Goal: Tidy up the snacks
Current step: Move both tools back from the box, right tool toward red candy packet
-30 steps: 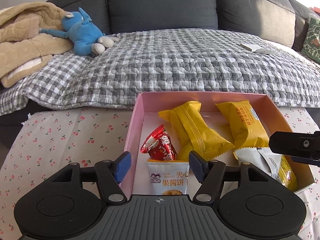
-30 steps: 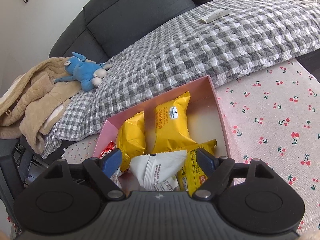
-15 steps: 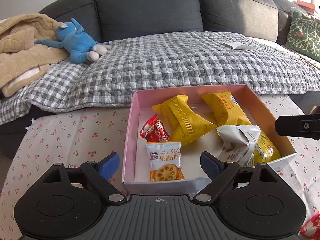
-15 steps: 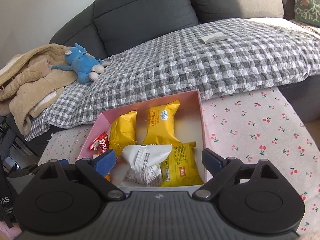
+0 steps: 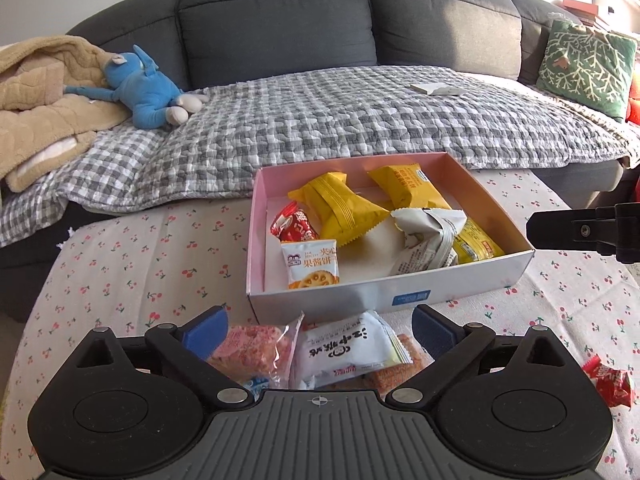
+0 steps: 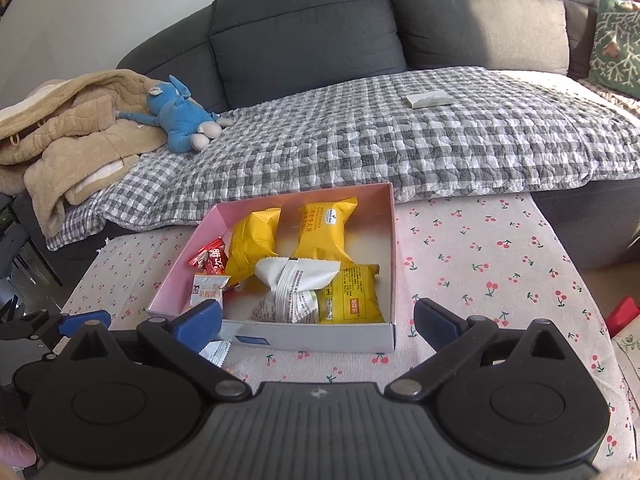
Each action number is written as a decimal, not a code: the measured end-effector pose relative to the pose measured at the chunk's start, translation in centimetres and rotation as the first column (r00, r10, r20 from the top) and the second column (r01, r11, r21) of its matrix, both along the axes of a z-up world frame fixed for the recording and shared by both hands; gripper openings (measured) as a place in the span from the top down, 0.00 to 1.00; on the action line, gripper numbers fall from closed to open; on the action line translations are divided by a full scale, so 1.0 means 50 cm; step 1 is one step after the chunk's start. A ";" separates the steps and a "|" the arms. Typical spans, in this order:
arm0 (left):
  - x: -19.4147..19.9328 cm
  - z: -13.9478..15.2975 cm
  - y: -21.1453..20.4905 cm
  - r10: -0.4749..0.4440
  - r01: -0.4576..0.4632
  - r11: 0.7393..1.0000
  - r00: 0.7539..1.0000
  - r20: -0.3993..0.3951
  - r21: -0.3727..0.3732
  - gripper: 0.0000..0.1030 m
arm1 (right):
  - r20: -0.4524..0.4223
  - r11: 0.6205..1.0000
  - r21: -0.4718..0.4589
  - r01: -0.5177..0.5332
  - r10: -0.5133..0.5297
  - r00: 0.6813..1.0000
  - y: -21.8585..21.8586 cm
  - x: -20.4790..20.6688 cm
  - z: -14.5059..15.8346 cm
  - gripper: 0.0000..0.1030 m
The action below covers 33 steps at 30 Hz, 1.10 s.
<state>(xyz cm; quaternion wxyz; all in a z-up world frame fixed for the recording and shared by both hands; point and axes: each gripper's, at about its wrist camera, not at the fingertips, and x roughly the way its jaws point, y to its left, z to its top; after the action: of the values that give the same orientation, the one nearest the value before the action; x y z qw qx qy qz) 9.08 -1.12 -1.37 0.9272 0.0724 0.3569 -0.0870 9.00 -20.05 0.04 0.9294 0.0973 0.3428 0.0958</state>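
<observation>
A pink box with a white outer wall (image 5: 400,296) (image 6: 320,340) sits on the cherry-print tablecloth. It holds yellow packs (image 5: 344,212), a red candy (image 5: 294,226), a biscuit pack (image 5: 312,264) and a white-grey pack (image 6: 294,288). My left gripper (image 5: 319,326) hovers in front of the box, jaws opening, nothing pressed between them. Under it on the cloth lie a pink pack (image 5: 252,348), a white pack (image 5: 348,350) and an orange pack (image 5: 404,364). My right gripper (image 6: 317,320) stands before the box's near wall, jaws opening and empty.
A red candy (image 5: 610,384) lies on the cloth at the right. Behind the table is a dark sofa with a checked blanket (image 5: 360,120), a blue plush toy (image 5: 148,92), a beige coat (image 5: 40,96) and a green cushion (image 5: 584,64).
Both grippers have drawn back from inside the box and risen a little, their jaws spreading wide. The biscuit pack and the white-grey pack now lie free in the box.
</observation>
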 end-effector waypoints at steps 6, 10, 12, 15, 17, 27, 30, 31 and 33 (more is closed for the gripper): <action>-0.042 -0.009 0.024 0.004 -0.004 1.000 1.000 -0.024 0.012 0.01 | 0.004 1.000 -0.024 -0.014 0.014 1.000 0.011 -0.035 0.001 0.01; -0.075 -0.018 0.051 0.009 -0.009 1.000 1.000 -0.004 0.020 0.01 | -0.011 0.998 -0.055 -0.018 0.017 1.000 0.017 -0.053 -0.008 0.01; -0.088 -0.021 0.066 0.025 -0.025 1.000 1.000 0.005 0.017 0.01 | -0.014 0.997 -0.073 -0.033 0.032 0.999 0.019 -0.063 -0.012 0.01; -0.106 -0.025 0.085 0.049 -0.049 0.999 0.999 0.003 -0.013 0.01 | -0.022 0.994 -0.102 -0.051 0.049 0.999 0.023 -0.078 -0.021 0.01; -0.117 -0.034 0.094 0.060 -0.060 0.998 0.998 0.002 -0.012 0.01 | -0.035 0.992 -0.112 -0.058 0.054 0.998 0.022 -0.088 -0.028 0.01; -0.158 -0.064 0.135 0.101 -0.101 0.995 0.995 0.005 0.011 0.01 | -0.074 0.987 -0.159 -0.021 0.009 0.997 0.003 -0.123 -0.071 0.01; -0.167 -0.072 0.151 0.117 -0.117 0.993 0.993 -0.007 -0.008 0.01 | -0.093 0.983 -0.183 -0.002 -0.015 0.996 0.002 -0.137 -0.088 0.01; -0.170 -0.074 0.154 0.115 -0.115 0.993 0.993 -0.011 -0.014 0.01 | -0.097 0.982 -0.191 -0.002 -0.016 0.995 0.003 -0.142 -0.093 0.01; -0.176 -0.081 0.156 0.102 -0.102 0.995 0.995 -0.017 -0.017 0.01 | -0.110 0.979 -0.205 -0.008 -0.015 0.994 0.007 -0.152 -0.105 0.01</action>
<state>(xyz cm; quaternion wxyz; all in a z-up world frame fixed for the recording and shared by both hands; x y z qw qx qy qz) 0.26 6.70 -5.40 0.9281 0.0450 0.3670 -0.0432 1.41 -19.69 -5.21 0.9141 0.0069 0.4019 0.0528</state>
